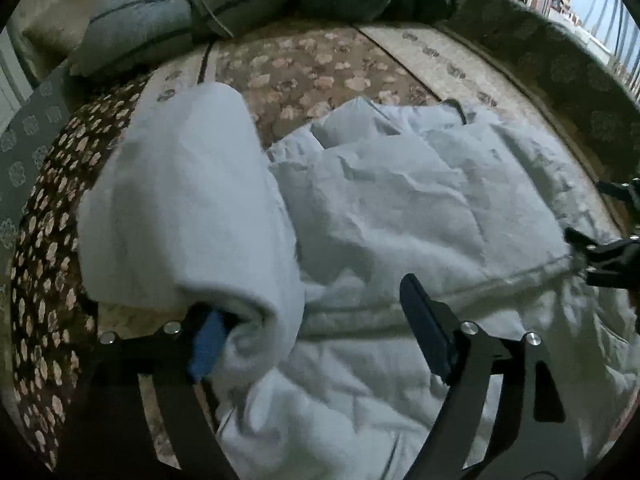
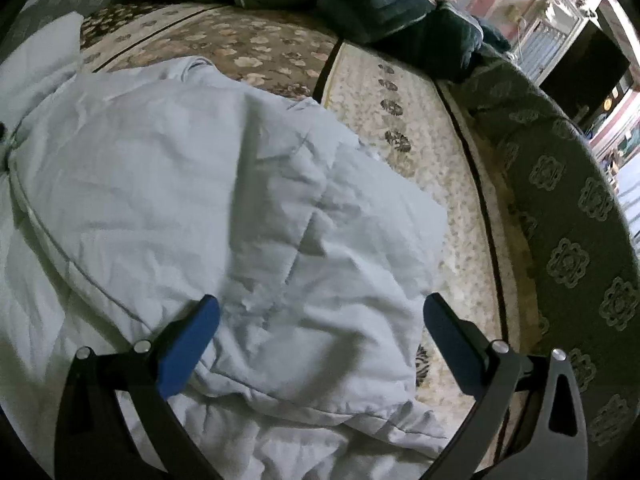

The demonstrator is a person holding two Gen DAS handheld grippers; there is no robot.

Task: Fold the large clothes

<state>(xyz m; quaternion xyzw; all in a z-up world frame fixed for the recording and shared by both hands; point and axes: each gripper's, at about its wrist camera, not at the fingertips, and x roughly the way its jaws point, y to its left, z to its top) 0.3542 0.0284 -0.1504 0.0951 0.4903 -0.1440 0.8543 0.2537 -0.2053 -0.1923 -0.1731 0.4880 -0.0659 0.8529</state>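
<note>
Left gripper (image 1: 316,332): jaws spread wide, but a roll of the pale blue garment (image 1: 400,208) is draped over its left finger pad (image 1: 206,344), so cloth is hooked on one finger, not pinched. Right gripper (image 2: 322,334): jaws wide apart, nothing between them, hovering just above the garment (image 2: 200,184); in the left wrist view its black tips (image 1: 600,254) sit at the hem seam on the far right, though blur there means I can't tell if they touch the cloth. The garment lies rumpled across the floral bedspread (image 1: 312,68), one thick puffy side flap raised near the left gripper, the rest bunched in layers with a seamed edge running across. Beyond it, bare bedspread, then a heap of dark teal bedding (image 1: 224,4) at the head end, green patterned bed edge (image 2: 568,216) on the right. Risks as I judge them: the hooked flap slides off the single finger and flops back unfolded because nothing clamps it; padded fabric is springy, so folds likely reopen; grabbing bunched layers blind could catch several plies and skew the fold.
</note>
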